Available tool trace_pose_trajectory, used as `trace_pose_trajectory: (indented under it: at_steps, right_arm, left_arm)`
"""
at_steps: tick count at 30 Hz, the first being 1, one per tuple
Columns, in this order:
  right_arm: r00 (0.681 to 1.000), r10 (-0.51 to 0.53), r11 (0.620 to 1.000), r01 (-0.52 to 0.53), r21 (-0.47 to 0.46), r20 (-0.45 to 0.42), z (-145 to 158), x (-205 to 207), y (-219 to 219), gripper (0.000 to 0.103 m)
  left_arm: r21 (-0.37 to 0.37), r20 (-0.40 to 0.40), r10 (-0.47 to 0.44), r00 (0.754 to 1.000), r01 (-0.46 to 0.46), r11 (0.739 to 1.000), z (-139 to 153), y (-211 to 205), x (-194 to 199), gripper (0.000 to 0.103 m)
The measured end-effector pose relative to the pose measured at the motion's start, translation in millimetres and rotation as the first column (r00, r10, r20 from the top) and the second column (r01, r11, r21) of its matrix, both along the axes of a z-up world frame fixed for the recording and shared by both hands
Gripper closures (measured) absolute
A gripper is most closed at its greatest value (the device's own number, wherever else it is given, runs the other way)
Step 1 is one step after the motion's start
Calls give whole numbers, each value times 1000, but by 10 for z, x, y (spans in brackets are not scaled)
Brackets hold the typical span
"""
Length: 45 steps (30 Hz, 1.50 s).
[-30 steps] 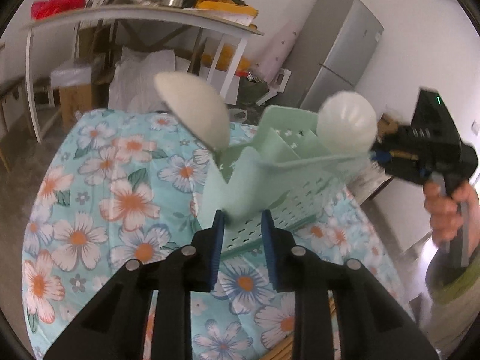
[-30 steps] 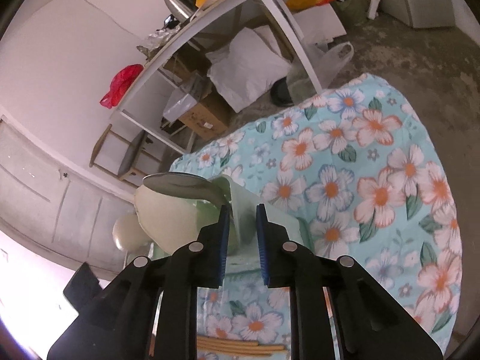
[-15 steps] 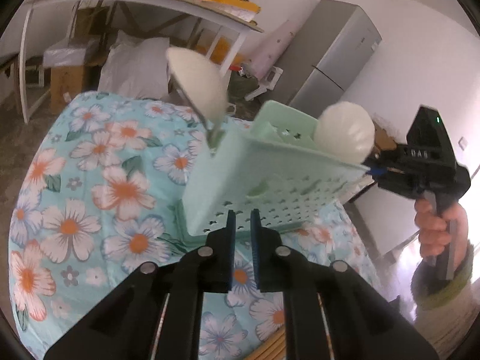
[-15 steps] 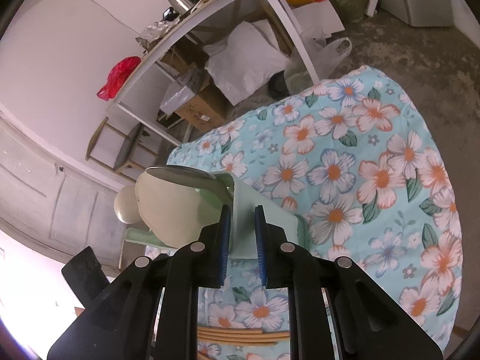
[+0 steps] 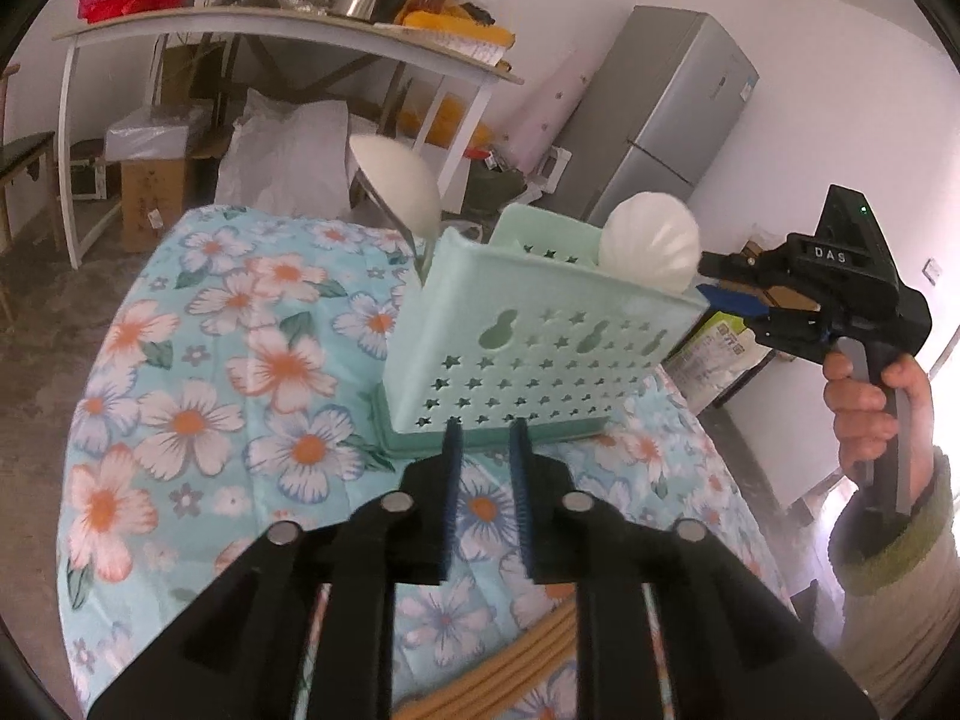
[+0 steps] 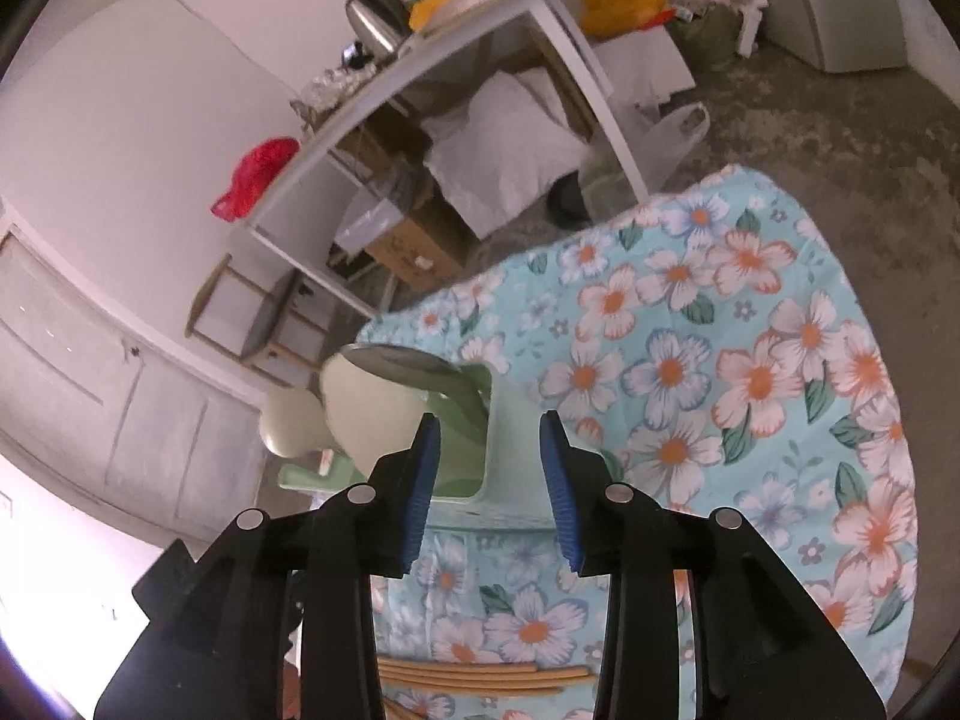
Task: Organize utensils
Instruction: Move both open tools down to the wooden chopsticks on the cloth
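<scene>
Both grippers let go of the utensil holder.
Right gripper [image 6: 489, 474] has opened wide, left gripper [image 5: 485, 468] slightly; mint utensil holder [image 5: 528, 354] stands free near the counter's [image 5: 180, 420] near edge, ladles inside.

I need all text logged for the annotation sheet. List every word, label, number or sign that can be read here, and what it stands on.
"DAS": white letters on the body of the right gripper, seen from the left wrist camera.
Print on the cardboard box under the white table: too small to read.
Label on the green package beyond the utensil basket: blurred.
</scene>
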State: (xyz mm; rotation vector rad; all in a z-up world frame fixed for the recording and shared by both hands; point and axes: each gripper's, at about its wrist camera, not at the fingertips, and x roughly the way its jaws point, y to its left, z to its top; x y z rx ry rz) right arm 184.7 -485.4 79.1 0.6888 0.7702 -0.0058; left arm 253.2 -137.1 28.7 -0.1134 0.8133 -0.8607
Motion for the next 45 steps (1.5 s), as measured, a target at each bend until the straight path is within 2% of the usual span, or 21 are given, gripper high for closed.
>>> trace_pose_trajectory:
  at_steps: [4, 6, 12, 15, 21, 23, 25, 27, 29, 31, 34, 37, 41, 45]
  right_arm:
    - [999, -32, 999, 32, 7, 33, 88, -184, -12, 66]
    - [998, -45, 999, 45, 6, 48, 128, -328, 1, 66]
    - [997, -58, 997, 61, -52, 59, 119, -898, 225, 62]
    - [998, -34, 995, 37, -89, 44, 5, -1162, 436, 61]
    - [998, 7, 992, -14, -124, -57, -438, -1534, 957, 60]
    - [997, 0, 995, -8, -99, -81, -589, -1647, 1038, 60]
    - [994, -19, 999, 14, -50, -108, -755, -1747, 1060, 60]
    - [990, -44, 999, 39, -34, -134, -855, -1824, 1040, 60]
    - [984, -75, 997, 71, -35, -162, -935, -1889, 987, 60]
    - [979, -100, 995, 95, -37, -179, -978, -1938, 963, 60]
    - [972, -135, 991, 134, -19, -191, -1071, -2037, 886, 60]
    - [967, -156, 988, 157, -13, -201, -1134, -2116, 816, 60]
    - [963, -164, 986, 166, -9, -214, -1219, -2166, 750, 60]
    - [965, -150, 988, 156, 10, -217, -1310, -2157, 729, 60]
  left_arm:
    - [-2, 26, 7, 1000, -7, 1000, 74, 87, -155, 80]
    - [-12, 32, 13, 999, -13, 1000, 113, 159, -218, 74]
    - [-17, 54, 22, 998, -21, 1000, 184, 455, -531, 61]
    - [1, 57, 16, 998, -16, 1000, 146, 598, -727, 56]
    - [65, 62, -23, 998, 19, 998, -68, 684, -1154, 55]
    - [88, 69, -52, 996, 46, 995, -162, 646, -1283, 55]
    - [156, 125, -105, 987, 85, 984, -254, 529, -1475, 55]
    - [225, 188, -187, 964, 143, 964, -315, 397, -1658, 55]
    - [290, 262, -271, 926, 192, 938, -352, 244, -1850, 55]
    - [366, 342, -370, 864, 240, 899, -400, 60, -2058, 55]
    - [458, 397, -473, 786, 277, 845, -501, -181, -2233, 55]
    - [530, 425, -537, 729, 280, 800, -607, -382, -2328, 57]
    - [596, 418, -578, 700, 269, 757, -739, -583, -2328, 64]
    - [638, 407, -615, 675, 271, 720, -809, -715, -2303, 66]
